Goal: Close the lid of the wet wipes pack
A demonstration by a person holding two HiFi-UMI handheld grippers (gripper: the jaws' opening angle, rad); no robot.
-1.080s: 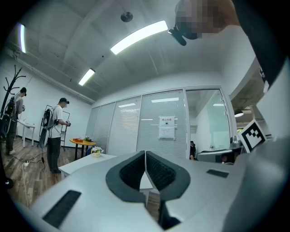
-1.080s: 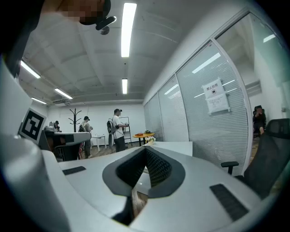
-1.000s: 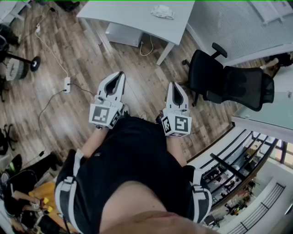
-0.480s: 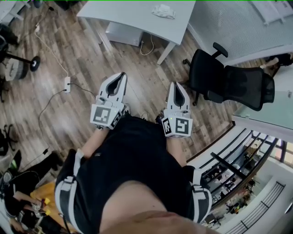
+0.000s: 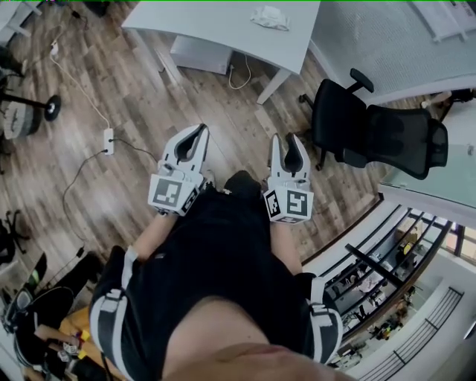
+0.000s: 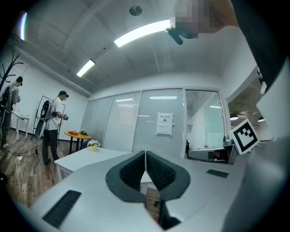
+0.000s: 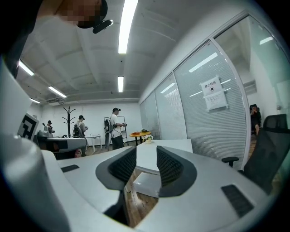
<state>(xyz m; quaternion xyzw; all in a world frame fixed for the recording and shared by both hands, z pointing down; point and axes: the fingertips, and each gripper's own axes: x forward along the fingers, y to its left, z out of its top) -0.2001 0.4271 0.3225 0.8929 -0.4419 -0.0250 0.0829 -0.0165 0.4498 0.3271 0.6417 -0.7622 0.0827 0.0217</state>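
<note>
A wooden floor (image 5: 111,186) fills most of the head view, with a white surface (image 5: 223,30) well ahead of the person and a black office chair (image 5: 372,138) to its right. Both grippers are held level in front of the body, well apart from the surface. The left gripper (image 5: 198,132) is clenched with nothing in it, its jaws meeting. The right gripper (image 5: 288,140) is opening, with nothing between its jaws.

The wet wipes pack cannot be picked out for certain. The only thing on the surface is a small white lump (image 5: 269,16) at its far end, where the left gripper view shows a pot of flowers (image 6: 94,144). The step in hand looks like the approach: walk up until the pack and its lid are clearly in view before committing either gripper.
</note>
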